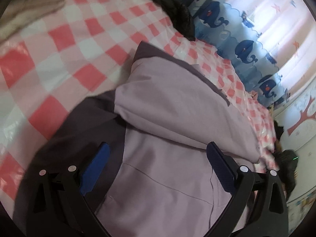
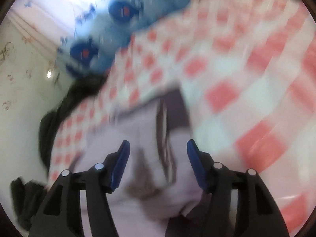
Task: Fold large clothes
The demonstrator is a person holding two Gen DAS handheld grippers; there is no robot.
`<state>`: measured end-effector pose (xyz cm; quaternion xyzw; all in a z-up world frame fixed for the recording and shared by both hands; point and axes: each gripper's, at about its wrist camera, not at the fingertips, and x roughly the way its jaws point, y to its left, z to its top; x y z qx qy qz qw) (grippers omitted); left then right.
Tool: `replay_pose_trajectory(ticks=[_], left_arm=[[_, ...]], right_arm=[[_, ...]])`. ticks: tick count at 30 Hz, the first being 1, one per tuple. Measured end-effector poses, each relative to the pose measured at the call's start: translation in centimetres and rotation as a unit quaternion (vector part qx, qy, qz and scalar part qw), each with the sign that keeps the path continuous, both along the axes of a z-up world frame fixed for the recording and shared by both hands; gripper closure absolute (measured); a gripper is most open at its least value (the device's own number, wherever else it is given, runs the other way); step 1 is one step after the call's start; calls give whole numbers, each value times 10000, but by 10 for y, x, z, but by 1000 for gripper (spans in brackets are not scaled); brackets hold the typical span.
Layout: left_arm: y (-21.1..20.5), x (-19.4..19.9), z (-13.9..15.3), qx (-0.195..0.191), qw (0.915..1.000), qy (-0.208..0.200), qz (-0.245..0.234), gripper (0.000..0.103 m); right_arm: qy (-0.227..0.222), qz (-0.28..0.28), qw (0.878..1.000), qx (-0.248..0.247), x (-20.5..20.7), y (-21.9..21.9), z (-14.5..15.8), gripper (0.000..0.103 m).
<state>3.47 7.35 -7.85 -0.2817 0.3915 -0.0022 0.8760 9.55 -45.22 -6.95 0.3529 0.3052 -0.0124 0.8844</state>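
Note:
A large lilac garment (image 1: 167,118) with dark purple-grey panels lies partly folded on a pink-and-white checked cover (image 1: 59,59). My left gripper (image 1: 158,148) is open just above the lilac cloth, its blue pads (image 1: 98,162) spread wide, holding nothing. In the right wrist view, which is blurred by motion, my right gripper (image 2: 158,146) is open over the same garment (image 2: 138,130), near a dark seam. Nothing sits between its pads (image 2: 122,158).
The checked cover (image 2: 237,79) spreads over the bed. A blue whale-print curtain (image 1: 246,49) hangs behind, also in the right wrist view (image 2: 102,29). Dark clothing (image 1: 173,6) lies at the bed's far edge. A wall with decals (image 1: 300,118) is at the right.

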Motion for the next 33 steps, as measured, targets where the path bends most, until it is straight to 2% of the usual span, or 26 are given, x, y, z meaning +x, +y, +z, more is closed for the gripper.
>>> replay_pose_trajectory(ticks=[2,3,4,6,8,9,11,13,15,17,19,20,23,25,26,28,31,33], left_arm=[[-3,-2,5,185,9998,-99,-24,9],[-5,-3,6,245,9996,-125,-52,9],[-6,-3,7,278,9995,-130,-88,9],[-7,-2,4,259,9996,-53,-126,9],[-4,-1,1,189,9998,21,-97,9],[-2,0,-1,152,9998,58,-65,9],[2,0,-4,90,9998,149,4,9],[6,1,-7,74,9997,227,45,9],[10,3,-11,20,9994,326,83,9],[12,2,-14,-63,9992,385,106,9],[10,2,-14,-70,9992,380,101,9],[8,2,-12,8,9994,345,46,9],[2,0,-6,280,9994,191,-114,9],[0,-10,-1,373,9989,130,-266,9],[2,-18,3,303,9987,132,-390,9],[7,-34,13,202,9976,117,-652,9],[26,-83,29,281,9963,5,-815,8],[46,-119,31,340,9955,155,-871,9]], right_arm=[[-437,60,9983,-371,0,13,29,32],[-631,398,9952,-626,8,33,42,27],[-633,731,9912,-903,18,53,48,25],[-390,1374,9820,-1236,45,90,40,25],[147,1570,9761,-1497,68,108,12,25],[547,1557,9715,-1702,82,111,-13,25],[915,1685,9648,-1800,100,107,-54,25],[965,1684,9663,-1691,101,103,-48,25],[835,1845,9678,-1498,90,99,-25,25],[583,2011,9667,-1470,64,92,5,24],[425,2122,9666,-1375,31,81,23,14],[379,2193,9674,-1206,5,71,30,14],[388,2310,9698,-681,-51,49,33,14],[568,2249,9719,-395,-108,26,27,14],[638,2205,9728,-309,-128,18,24,13],[833,2055,9750,163,-185,-11,6,12],[1105,1887,9730,733,-237,-41,-19,12],[1171,1886,9684,1137,-263,-51,-34,12]])
